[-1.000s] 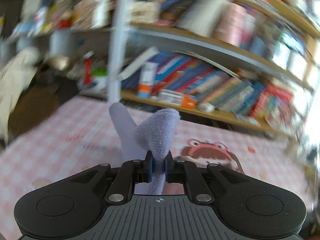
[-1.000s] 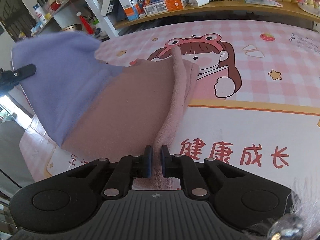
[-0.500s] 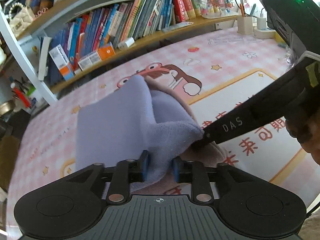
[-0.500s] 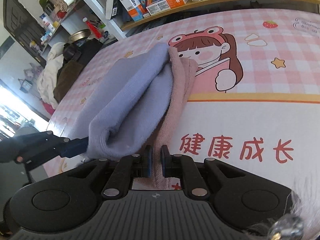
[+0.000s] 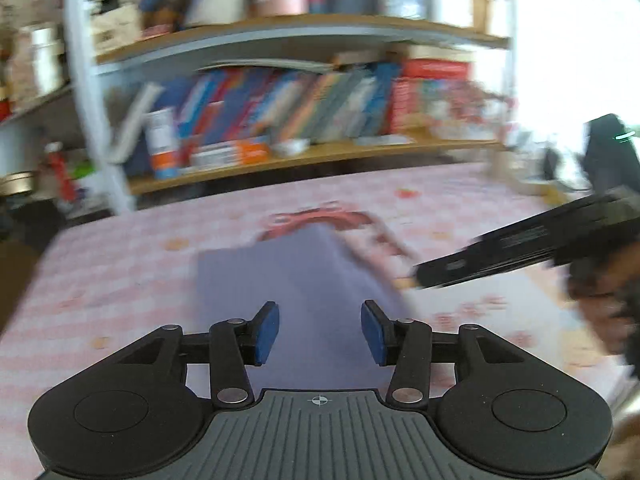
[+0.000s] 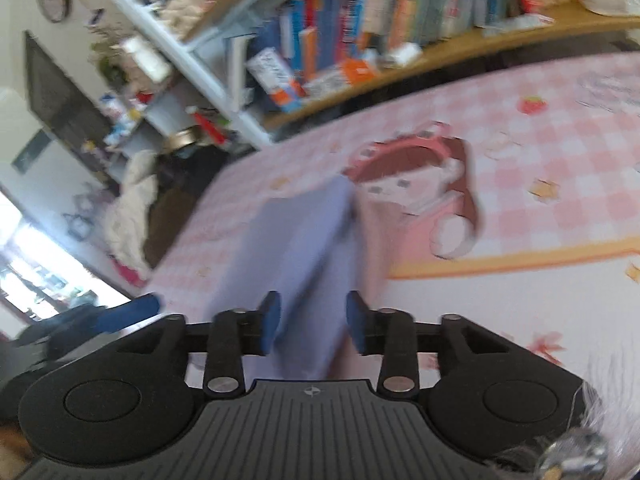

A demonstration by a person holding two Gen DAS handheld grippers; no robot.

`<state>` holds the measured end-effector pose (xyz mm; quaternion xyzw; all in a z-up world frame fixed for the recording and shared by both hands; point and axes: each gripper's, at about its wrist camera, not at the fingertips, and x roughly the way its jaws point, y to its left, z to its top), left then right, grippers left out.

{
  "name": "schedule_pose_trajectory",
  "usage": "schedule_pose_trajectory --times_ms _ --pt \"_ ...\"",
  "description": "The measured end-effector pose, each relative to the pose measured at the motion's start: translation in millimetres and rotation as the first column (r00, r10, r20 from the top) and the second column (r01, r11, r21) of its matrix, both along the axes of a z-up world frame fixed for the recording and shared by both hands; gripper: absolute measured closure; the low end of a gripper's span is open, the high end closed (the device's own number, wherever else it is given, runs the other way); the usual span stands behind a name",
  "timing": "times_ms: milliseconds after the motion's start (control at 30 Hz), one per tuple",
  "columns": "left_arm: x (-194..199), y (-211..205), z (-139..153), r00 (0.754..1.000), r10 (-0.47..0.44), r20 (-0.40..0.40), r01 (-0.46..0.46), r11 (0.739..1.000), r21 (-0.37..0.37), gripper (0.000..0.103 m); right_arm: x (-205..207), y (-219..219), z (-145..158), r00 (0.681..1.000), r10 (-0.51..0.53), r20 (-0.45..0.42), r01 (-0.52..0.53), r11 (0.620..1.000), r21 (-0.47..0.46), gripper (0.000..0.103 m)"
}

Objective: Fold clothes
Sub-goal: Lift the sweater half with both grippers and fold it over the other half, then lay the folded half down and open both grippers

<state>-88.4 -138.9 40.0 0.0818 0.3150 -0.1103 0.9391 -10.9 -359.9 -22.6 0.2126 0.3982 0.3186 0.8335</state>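
Lying flat on the pink checked mat [image 5: 120,264], just ahead of the left claw [image 5: 319,330], with the lilac cloth [image 5: 296,280] folded into a rough rectangle. Spread wide, both blue pads [image 5: 267,332] of that claw, gripping nothing, with the cloth's near edge seen through the gap between them; whether the pads touch the fabric cannot be told through the blur. Reaching in from the right of the left claw, the right claw [image 5: 416,276] as a long black bar, its tip close to the cloth's far right edge, contact unclear. Seen from the right wrist, the same cloth [image 6: 304,256] running away from the claw toward a cartoon girl [image 6: 416,176] printed on the mat [image 6: 560,128], with a strip of pink fabric [image 6: 368,248] showing along its right side. Parted too, the right claw [image 6: 312,326], empty, with the cloth's near end between and just beyond its pads [image 6: 270,322]. Low to the left of the right claw, a blue pad of the left claw [image 6: 128,314], just beside the cloth's near left corner. Beyond the mat, ahead of both claws, a shelf [image 5: 304,156] crowded with books [image 5: 304,108], smeared by motion; a white upright [image 5: 86,120] standing to the left of it. Far left of the right claw, a pale heap of fabric [image 6: 128,216] on something dark, off the mat. Blurred throughout, so finer folds and edges not readable.
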Motion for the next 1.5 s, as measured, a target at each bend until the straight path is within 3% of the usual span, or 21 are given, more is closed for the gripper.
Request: schedule_pose_trajectory --times_ms 67,167,200,267,300,400,433,567,600,733,800,833,900,933,1000,1100,1200,1267,1333,1500 --pt "8.5 10.6 -8.7 0.999 0.039 -0.007 -0.039 0.999 0.029 0.059 3.2 20.6 3.5 0.998 0.057 0.004 -0.057 0.998 -0.005 0.057" --pt "15.8 24.0 -15.2 0.998 0.062 -0.013 -0.062 0.998 0.012 0.059 8.2 51.2 -4.5 0.997 0.077 -0.024 -0.079 0.995 -0.065 0.058" --pt "16.7 27.6 -17.3 0.998 0.065 -0.016 -0.064 0.998 0.004 0.060 10.0 59.8 -9.2 0.997 0.068 -0.042 -0.071 0.994 -0.087 0.060" --pt "15.8 33.6 -21.7 0.998 0.062 -0.023 -0.063 0.998 -0.013 0.060 11.2 71.9 -15.3 0.996 0.054 -0.076 -0.062 0.992 -0.111 0.090" --pt "15.4 36.6 -24.0 0.998 0.061 -0.027 -0.062 0.998 -0.021 0.060 10.4 75.3 -16.5 0.995 0.050 -0.091 -0.061 0.992 -0.113 0.090" --pt "17.3 39.7 -39.3 0.996 0.046 -0.077 -0.048 0.999 -0.015 0.060 -9.6 67.0 6.1 0.995 0.100 0.024 -0.100 0.995 -0.009 0.090" --pt "18.6 40.7 -45.6 0.994 0.039 -0.100 -0.041 0.999 -0.019 0.060 -12.7 62.2 8.4 0.995 0.093 0.020 -0.094 0.995 0.016 0.090" --pt "24.3 43.6 -67.3 0.986 0.024 -0.167 -0.032 0.998 -0.044 0.060 0.6 54.7 -40.7 0.979 -0.049 -0.196 0.032 0.996 -0.089 0.091" --pt "23.6 42.3 -69.4 0.986 0.018 -0.167 -0.024 0.999 -0.032 0.060 0.4 52.7 -48.2 0.975 -0.056 -0.214 0.043 0.997 -0.065 0.091" --pt "23.9 48.9 -63.5 0.988 -0.003 -0.154 -0.005 0.999 -0.051 0.058 -4.6 58.0 -31.0 0.989 -0.047 -0.138 0.032 0.994 -0.104 0.085" --pt "22.3 52.0 -51.7 0.993 -0.003 -0.115 -0.004 0.998 -0.061 0.059 -3.5 59.1 -21.9 0.994 -0.050 -0.099 0.039 0.994 -0.105 0.076" --pt "21.1 53.6 -44.6 0.996 -0.010 -0.086 0.004 0.997 -0.074 0.059 -1.5 58.5 -18.0 0.995 -0.057 -0.083 0.050 0.994 -0.094 0.067" --pt "21.9 55.7 -33.2 0.999 -0.031 -0.036 0.027 0.994 -0.106 0.059 4.6 59.7 -14.7 0.995 -0.075 -0.068 0.068 0.993 -0.095 0.066" --pt "24.9 55.4 -30.7 0.999 -0.038 -0.025 0.035 0.993 -0.111 0.059 8.6 61.5 -15.2 0.994 -0.085 -0.068 0.077 0.991 -0.108 0.067" --pt "34.8 52.1 -36.1 0.998 -0.050 -0.043 0.045 0.993 -0.104 0.060 13.4 63.9 -20.7 0.991 -0.102 -0.086 0.088 0.984 -0.153 0.090" --pt "50.2 48.0 -52.5 0.992 -0.066 -0.106 0.057 0.995 -0.086 0.068 1.1 66.7 -11.7 0.997 -0.070 -0.043 0.065 0.992 -0.112 0.092" --pt "57.5 51.8 -61.8 0.989 -0.071 -0.132 0.055 0.991 -0.121 0.067 -10.8 61.3 -2.1 0.998 -0.054 0.019 0.056 0.995 -0.085 0.093" --pt "59.7 53.2 -63.3 0.987 -0.083 -0.139 0.064 0.989 -0.136 0.067 -3.8 63.4 -17.4 0.992 -0.118 -0.040 0.109 0.978 -0.177 0.093" --pt "59.0 52.8 -64.9 0.986 -0.095 -0.138 0.077 0.989 -0.129 0.067 1.5 65.8 -35.2 0.986 -0.144 -0.087 0.125 0.973 -0.196 0.093" --pt "60.2 56.4 -66.6 0.983 -0.119 -0.136 0.101 0.986 -0.133 0.066 0.7 73.8 -32.8 0.987 -0.151 -0.063 0.133 0.965 -0.227 0.092"
